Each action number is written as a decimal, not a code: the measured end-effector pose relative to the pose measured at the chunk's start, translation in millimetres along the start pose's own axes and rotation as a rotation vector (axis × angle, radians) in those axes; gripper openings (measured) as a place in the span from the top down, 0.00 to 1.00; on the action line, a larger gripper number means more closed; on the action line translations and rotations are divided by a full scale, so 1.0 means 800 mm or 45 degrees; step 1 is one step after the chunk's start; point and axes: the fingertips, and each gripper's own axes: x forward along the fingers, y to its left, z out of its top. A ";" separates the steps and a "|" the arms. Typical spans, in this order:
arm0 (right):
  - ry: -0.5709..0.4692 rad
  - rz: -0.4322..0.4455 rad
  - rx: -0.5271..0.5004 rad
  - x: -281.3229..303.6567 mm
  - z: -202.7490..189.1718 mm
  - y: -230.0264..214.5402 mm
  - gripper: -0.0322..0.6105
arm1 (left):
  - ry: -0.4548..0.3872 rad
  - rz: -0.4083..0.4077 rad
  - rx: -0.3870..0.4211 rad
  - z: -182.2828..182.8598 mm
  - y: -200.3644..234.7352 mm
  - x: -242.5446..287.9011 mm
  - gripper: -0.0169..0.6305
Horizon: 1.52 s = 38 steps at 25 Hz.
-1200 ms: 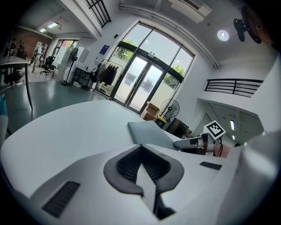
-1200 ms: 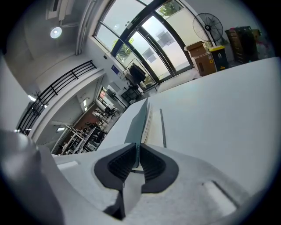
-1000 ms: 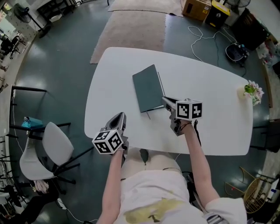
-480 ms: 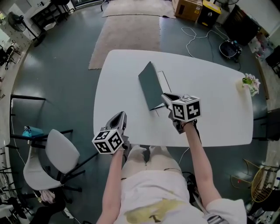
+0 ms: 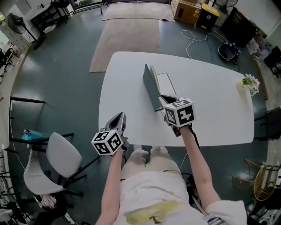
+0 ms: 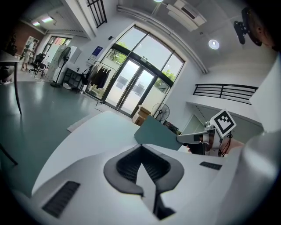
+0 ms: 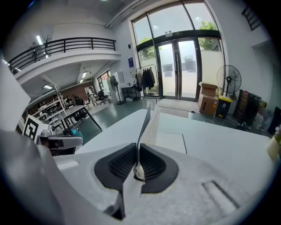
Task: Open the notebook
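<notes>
A notebook lies on the white table (image 5: 210, 96). Its dark green cover (image 5: 150, 88) stands nearly upright, and the white first page (image 5: 167, 82) shows to its right. My right gripper (image 5: 161, 100) is shut on the cover's near corner. In the right gripper view the cover's thin edge (image 7: 143, 125) runs straight up from between the pads (image 7: 120, 165). My left gripper (image 5: 119, 119) hovers at the table's front left edge, shut with nothing in it. From the left gripper view (image 6: 142, 169) the green cover (image 6: 160, 134) rises at mid-table with the right gripper (image 6: 186, 138) clamped on it.
A small vase of flowers (image 5: 251, 85) stands at the table's far right edge. A white chair (image 5: 57, 154) sits off the front left corner. On the floor beyond the table are a rug (image 5: 131, 30), boxes (image 5: 189, 9) and cables (image 5: 197, 37).
The cover has swung up from flat on the notebook to almost vertical. My right gripper rose and rolled with it, moving left. The left gripper crept slightly forward.
</notes>
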 end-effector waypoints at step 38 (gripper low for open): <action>0.202 -0.084 -0.429 0.103 -0.044 0.154 0.90 | -0.012 0.081 -0.052 -0.004 0.068 -0.057 0.97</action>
